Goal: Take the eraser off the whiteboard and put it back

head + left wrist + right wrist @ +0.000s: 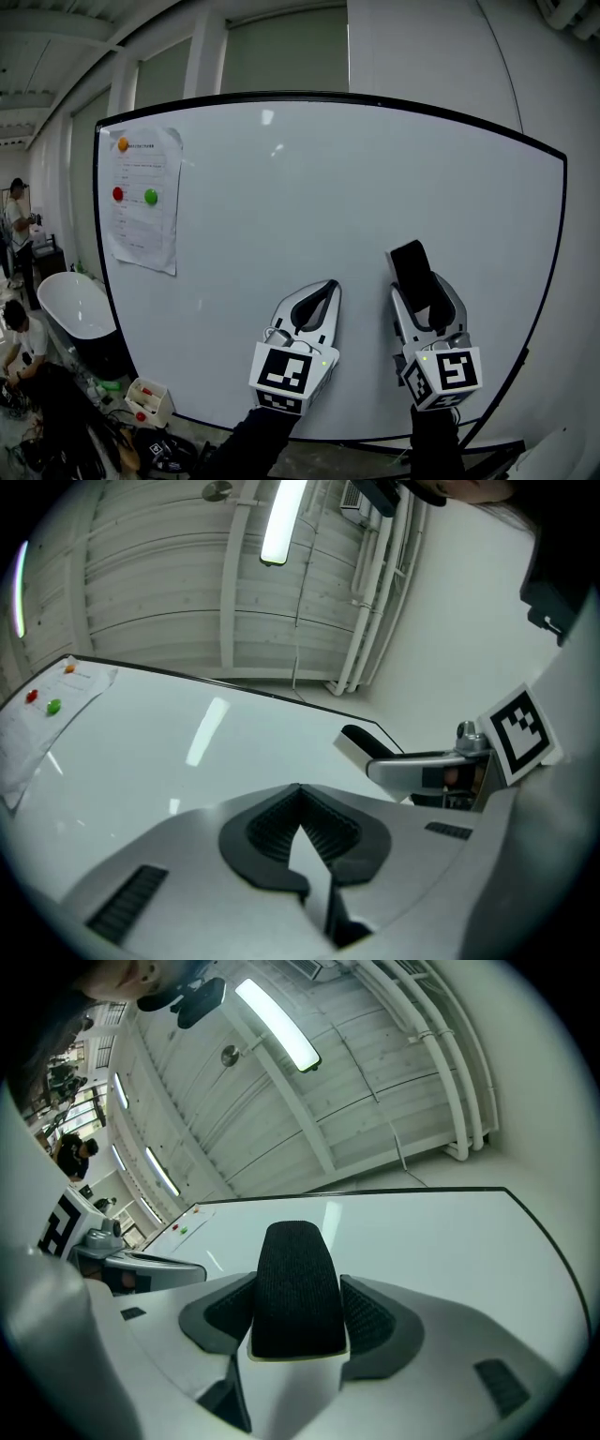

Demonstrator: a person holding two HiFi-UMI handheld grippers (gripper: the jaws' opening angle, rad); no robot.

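Right tongs [425, 305] gripping eraser [292, 1283] (lower end hidden), left tongs [300, 794] closed, empty

White wall [422, 47], shaded windows [286, 52], ceiling strip light [281, 522], white tub [75, 305]

1. The left gripper [325, 287] was held up, leaning a little to the right, with its jaws closed tip to tip and nothing between them.
2. The right gripper [424, 292] stood near it and pointed upward. Its jaws were spread wide and clamped on the black eraser [412, 265], which stuck out past their tips.
3. A dark left sleeve [255, 439] and right sleeve [437, 448] showed below the grippers.
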